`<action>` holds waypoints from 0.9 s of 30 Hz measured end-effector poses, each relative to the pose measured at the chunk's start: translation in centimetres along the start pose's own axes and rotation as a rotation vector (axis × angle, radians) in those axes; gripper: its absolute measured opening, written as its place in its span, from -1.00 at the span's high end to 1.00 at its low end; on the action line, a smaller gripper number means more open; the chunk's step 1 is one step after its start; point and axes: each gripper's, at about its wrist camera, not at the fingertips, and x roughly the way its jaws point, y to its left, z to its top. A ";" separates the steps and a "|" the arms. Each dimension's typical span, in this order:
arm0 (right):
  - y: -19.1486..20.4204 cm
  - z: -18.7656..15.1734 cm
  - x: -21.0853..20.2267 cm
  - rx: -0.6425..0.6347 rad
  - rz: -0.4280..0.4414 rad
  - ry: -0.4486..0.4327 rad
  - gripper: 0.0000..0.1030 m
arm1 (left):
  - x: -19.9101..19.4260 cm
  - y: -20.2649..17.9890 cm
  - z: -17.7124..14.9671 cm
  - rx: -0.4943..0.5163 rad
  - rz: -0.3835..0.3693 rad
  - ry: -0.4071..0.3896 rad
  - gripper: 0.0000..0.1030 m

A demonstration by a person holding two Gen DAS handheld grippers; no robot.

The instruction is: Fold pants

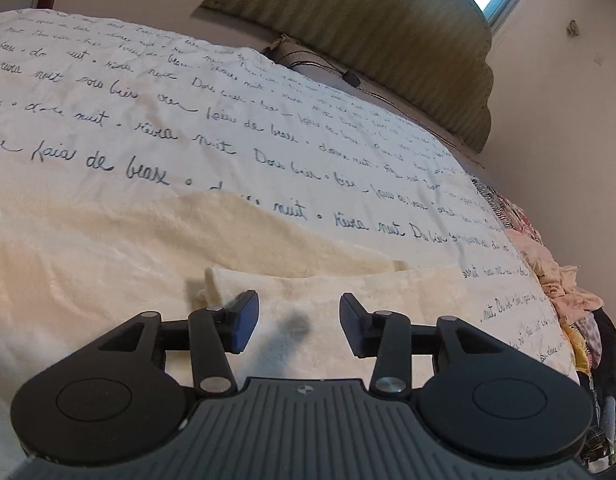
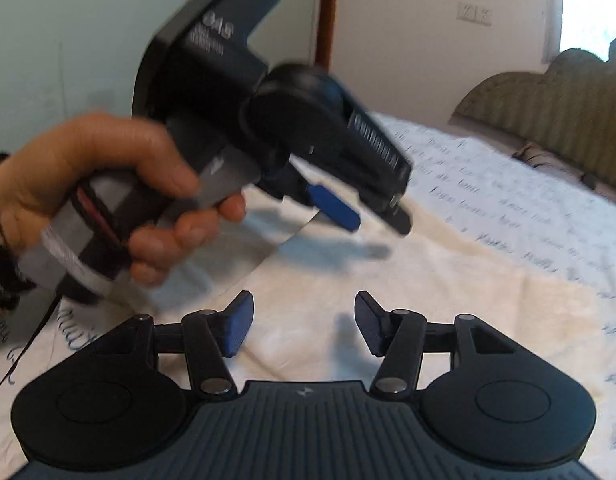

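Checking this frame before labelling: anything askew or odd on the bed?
Mostly tidy. Cream pants lie folded, one corner slightly bunched. Clothes heap spills over the bed's far edge. Both claws are open, holding nothing.

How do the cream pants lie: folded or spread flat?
Folded: the cream pants show a doubled edge layered on the bed, below the open left gripper.

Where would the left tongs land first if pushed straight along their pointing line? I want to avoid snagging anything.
Probably on the cream pants lying just ahead of the open left tongs; nothing else seems to intervene, though depth is uncertain.
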 end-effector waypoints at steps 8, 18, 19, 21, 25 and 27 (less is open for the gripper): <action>1.9 1.5 -1.4 -0.058 -0.002 -0.069 -0.08 | -11.6 6.7 -2.4 -0.202 0.108 -0.189 -0.35; 12.6 4.3 0.9 -0.407 0.112 -0.142 -0.08 | -24.6 13.5 -6.2 -0.266 0.495 -0.311 -0.41; 13.5 4.2 1.2 -0.445 0.114 -0.140 -0.08 | -25.5 13.7 -6.4 -0.243 0.550 -0.305 -0.43; 15.3 3.6 1.6 -0.514 0.107 -0.140 -0.08 | -26.1 13.8 -6.6 -0.200 0.590 -0.270 -0.50; 18.1 2.6 3.2 -0.650 0.039 -0.120 -0.08 | -25.5 14.1 -7.2 -0.156 0.477 -0.176 -0.88; 19.5 1.9 4.5 -0.734 -0.017 -0.115 -0.08 | -24.8 14.6 -7.3 -0.207 0.390 -0.139 -0.89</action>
